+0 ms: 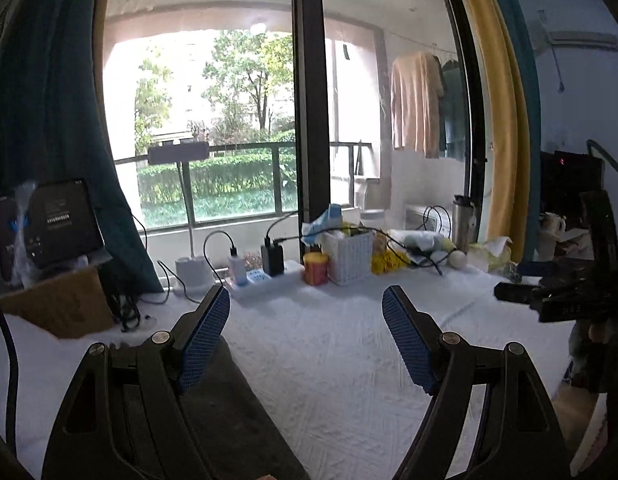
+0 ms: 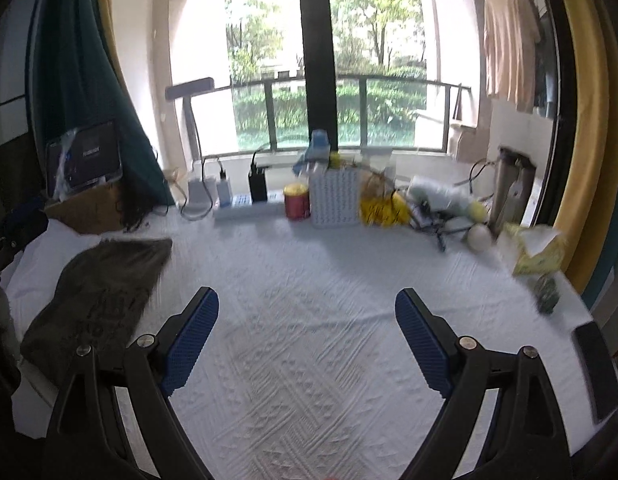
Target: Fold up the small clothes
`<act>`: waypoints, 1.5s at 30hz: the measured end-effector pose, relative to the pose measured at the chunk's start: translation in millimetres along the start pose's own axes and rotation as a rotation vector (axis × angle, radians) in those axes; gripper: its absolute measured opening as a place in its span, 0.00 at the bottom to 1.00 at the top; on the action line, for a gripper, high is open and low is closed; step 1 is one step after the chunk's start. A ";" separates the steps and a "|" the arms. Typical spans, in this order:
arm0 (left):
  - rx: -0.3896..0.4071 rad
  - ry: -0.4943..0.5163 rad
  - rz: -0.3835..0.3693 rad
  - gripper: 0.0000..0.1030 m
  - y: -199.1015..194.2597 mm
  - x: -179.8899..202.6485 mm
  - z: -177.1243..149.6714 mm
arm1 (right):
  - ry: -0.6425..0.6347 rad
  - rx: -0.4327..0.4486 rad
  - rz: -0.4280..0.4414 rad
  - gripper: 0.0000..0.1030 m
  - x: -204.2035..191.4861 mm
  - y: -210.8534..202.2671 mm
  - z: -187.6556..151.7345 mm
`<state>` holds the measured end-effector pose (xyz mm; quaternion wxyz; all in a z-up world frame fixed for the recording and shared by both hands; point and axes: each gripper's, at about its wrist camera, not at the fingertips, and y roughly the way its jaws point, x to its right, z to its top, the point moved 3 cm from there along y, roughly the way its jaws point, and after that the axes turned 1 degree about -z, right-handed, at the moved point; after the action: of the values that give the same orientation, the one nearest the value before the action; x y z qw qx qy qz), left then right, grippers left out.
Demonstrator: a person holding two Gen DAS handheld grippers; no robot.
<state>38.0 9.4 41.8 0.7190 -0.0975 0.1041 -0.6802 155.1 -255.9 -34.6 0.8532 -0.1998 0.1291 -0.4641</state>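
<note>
While lying flat on the white cover: the dark olive garment is showing faint printed lettering and a soft, slightly fuzzy far edge.
Garment position: it is sitting left of the white woven basket and nearer the camera, well apart from it.
Garment versus left gripper: in the left wrist view the same dark cloth is lying under and just beside the left finger, not between the pads.
Left jaws: they are standing spread wide, holding nothing.
Garment versus right gripper: the cloth is lying off to the left of the left finger, outside the gap.
Right jaws: they are standing spread wide, with only bare cover between them.
Pads: they are showing blue, finely gridded rubber on black angular arms.
Cover: the white quilted bedspread is showing raised diamond and zigzag stitching.
Beside the basket: a red and yellow can is standing just to its left, and a black charger further left.
</note>
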 end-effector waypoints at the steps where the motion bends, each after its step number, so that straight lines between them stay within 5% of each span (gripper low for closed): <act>1: 0.006 0.000 0.006 0.79 -1.7 -1.4 4.2 | 0.000 0.016 -0.005 0.87 0.8 -4.7 4.5; 25: 0.225 0.020 0.144 0.79 -64.3 -41.3 58.8 | -0.042 0.356 -0.087 0.91 -21.6 -91.7 56.9; 45: 0.269 -0.034 0.191 0.79 -87.8 -84.9 57.7 | -0.065 0.473 -0.123 0.97 -49.8 -116.2 82.6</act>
<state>-34.3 89.2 123.4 0.7887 -0.0017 0.0088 -0.6147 75.9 -252.5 93.8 0.8500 -0.0170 -0.0231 -0.5260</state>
